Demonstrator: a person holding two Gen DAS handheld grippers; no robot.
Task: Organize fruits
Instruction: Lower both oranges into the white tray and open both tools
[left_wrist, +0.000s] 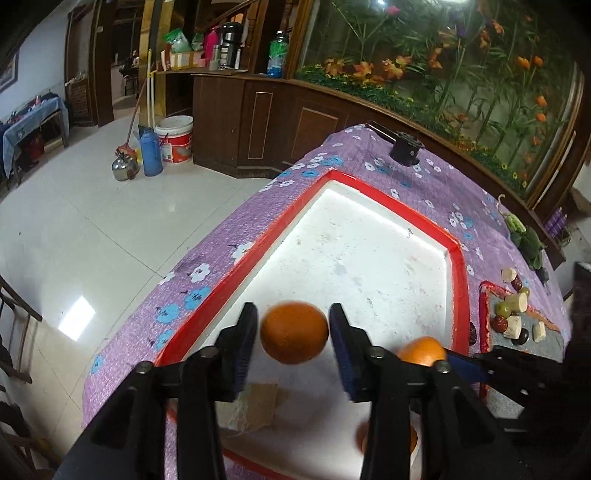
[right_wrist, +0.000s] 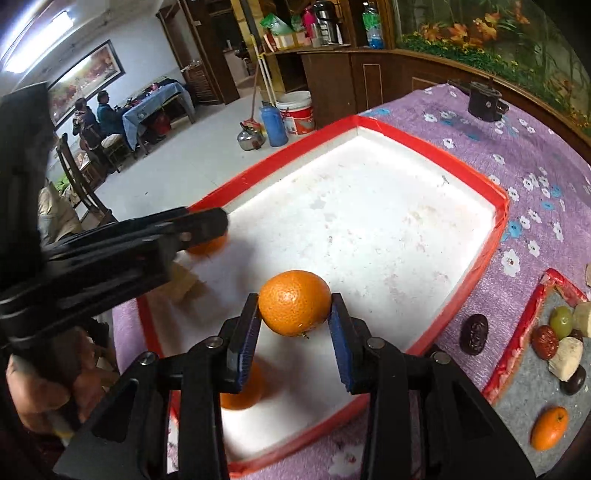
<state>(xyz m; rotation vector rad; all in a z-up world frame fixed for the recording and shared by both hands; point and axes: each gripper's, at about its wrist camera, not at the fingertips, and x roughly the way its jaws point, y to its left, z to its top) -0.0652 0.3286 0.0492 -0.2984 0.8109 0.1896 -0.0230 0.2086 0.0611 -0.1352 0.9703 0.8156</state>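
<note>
Mandarins (left_wrist: 294, 333) (right_wrist: 294, 302) are clamped between each gripper's pads and should be lowered onto the white tray (right_wrist: 388, 221) ahead before the jaws are parted.

Both wrist views overlook tray (left_wrist: 458, 280) closely.

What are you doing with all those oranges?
A person is sorting fruit with a hand-held gripper in each hand. The right hand-held gripper is clamped on an orange above the white tray with the red rim. The left hand-held gripper has another orange between its fingers, though its grip looks loose. A third orange already lies in the tray. More fruit waits on the small grey tray.
</note>
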